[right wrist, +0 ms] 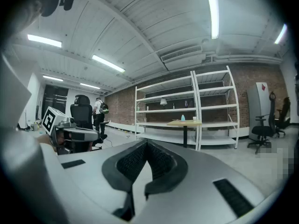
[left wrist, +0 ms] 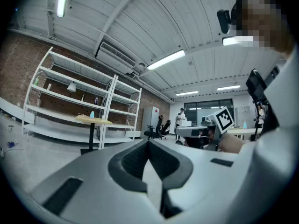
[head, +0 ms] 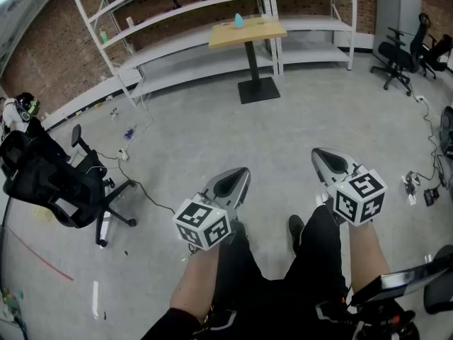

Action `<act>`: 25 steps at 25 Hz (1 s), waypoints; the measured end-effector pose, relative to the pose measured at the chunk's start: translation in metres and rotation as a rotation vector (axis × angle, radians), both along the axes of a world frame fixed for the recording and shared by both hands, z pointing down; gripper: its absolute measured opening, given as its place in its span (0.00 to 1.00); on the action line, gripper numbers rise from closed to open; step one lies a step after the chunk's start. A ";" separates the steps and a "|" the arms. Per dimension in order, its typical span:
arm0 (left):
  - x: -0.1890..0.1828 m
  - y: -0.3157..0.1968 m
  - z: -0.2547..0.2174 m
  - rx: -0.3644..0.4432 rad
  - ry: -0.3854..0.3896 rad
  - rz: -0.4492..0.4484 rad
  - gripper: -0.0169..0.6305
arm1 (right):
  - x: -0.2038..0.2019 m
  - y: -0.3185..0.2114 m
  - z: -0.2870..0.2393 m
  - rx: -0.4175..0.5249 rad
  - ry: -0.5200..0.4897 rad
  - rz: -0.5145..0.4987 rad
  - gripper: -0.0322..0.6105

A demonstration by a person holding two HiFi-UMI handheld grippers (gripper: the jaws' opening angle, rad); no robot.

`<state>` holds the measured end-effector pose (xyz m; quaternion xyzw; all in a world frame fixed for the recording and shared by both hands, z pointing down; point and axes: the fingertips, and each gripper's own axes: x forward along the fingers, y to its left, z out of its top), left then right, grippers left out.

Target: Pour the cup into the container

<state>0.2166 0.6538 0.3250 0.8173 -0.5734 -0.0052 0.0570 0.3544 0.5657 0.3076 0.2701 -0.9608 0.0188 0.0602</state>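
A small teal object (head: 239,21) stands on a wooden-topped pedestal table (head: 262,32) far ahead on the grey floor. The same teal object (right wrist: 182,118) shows in the right gripper view with a small pale thing (right wrist: 195,118) beside it; I cannot tell which is the cup or the container. My left gripper (head: 238,173) and right gripper (head: 322,154) are held level side by side above the floor, well short of the table. Both are shut with nothing between the jaws. In its own view the left gripper (left wrist: 148,142) is shut, and so is the right gripper (right wrist: 147,143).
White metal shelving (head: 184,20) lines the brick wall behind the table. A black office chair (head: 56,183) stands at the left, with cables on the floor near it. More chairs (head: 407,52) stand at the far right. My legs and shoes (head: 296,227) are below the grippers.
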 end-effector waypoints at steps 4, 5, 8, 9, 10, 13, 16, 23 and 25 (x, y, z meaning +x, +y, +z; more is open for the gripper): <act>-0.001 -0.003 -0.001 -0.002 0.001 0.002 0.03 | 0.000 -0.004 0.001 0.001 -0.003 0.003 0.05; 0.000 -0.004 -0.002 0.000 0.000 0.000 0.03 | 0.001 -0.006 0.000 0.003 -0.003 0.005 0.05; 0.000 -0.005 -0.003 0.002 -0.003 -0.003 0.03 | 0.004 -0.008 0.001 0.002 -0.007 0.012 0.05; -0.001 -0.005 -0.003 0.000 -0.004 -0.004 0.03 | 0.004 -0.009 0.001 0.001 -0.008 0.014 0.05; -0.001 -0.005 -0.003 0.000 -0.005 -0.005 0.03 | 0.004 -0.009 0.002 0.001 -0.008 0.014 0.05; 0.000 -0.005 -0.003 0.002 -0.003 -0.007 0.03 | 0.006 -0.010 0.002 0.002 -0.006 0.014 0.05; 0.001 -0.005 -0.002 0.003 -0.005 -0.007 0.03 | 0.006 -0.010 0.001 0.003 -0.009 0.012 0.05; 0.000 -0.007 -0.004 0.008 -0.004 -0.004 0.03 | 0.003 -0.009 0.000 0.007 -0.007 0.009 0.05; 0.000 -0.007 -0.003 0.008 -0.005 -0.001 0.03 | 0.002 -0.011 0.000 0.000 -0.011 0.011 0.05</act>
